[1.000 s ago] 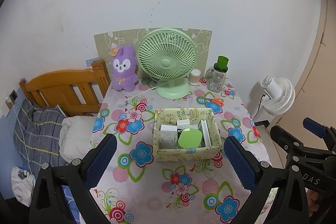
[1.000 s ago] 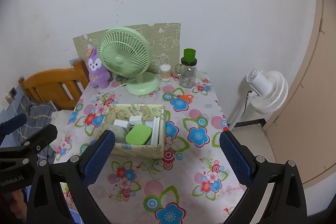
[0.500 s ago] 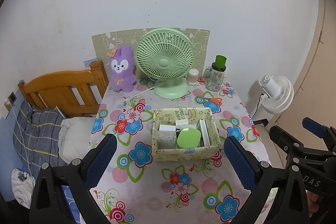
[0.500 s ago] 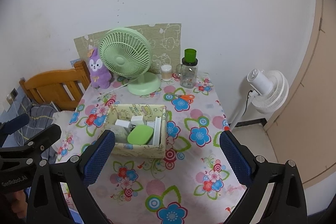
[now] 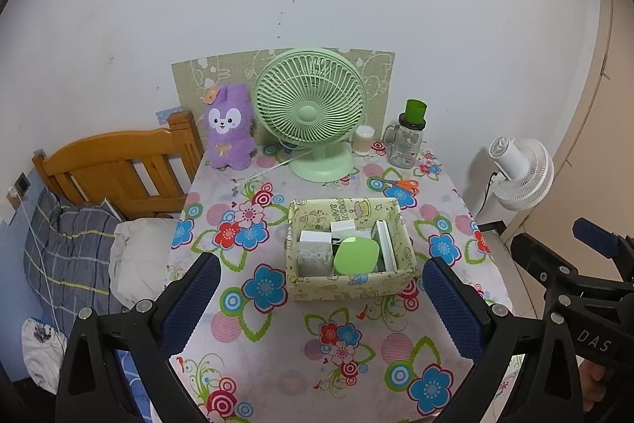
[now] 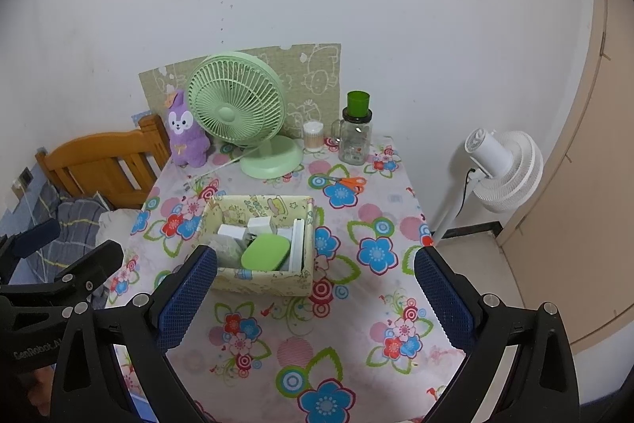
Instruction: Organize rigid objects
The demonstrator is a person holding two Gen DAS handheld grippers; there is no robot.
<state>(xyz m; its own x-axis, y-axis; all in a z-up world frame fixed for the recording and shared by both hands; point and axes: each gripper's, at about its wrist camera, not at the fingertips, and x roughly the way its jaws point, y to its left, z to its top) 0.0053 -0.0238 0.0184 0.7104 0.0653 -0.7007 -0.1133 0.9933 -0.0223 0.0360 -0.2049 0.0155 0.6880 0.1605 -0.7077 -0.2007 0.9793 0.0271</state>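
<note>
Left wrist view: left gripper (image 5: pixel 320 288) wide, empty, held high and back from the table (image 5: pixel 277 335); right gripper (image 6: pixel 315 280) likewise. Patterned box (image 5: pixel 350 288) sits mid-table, green case (image 5: pixel 356 256) and white boxes (image 5: pixel 315 237) packed inside, likely done.

Box (image 5: pixel 352 288) contents overlap, lower items hidden; bed (image 5: pixel 115 165) cut off.
</note>
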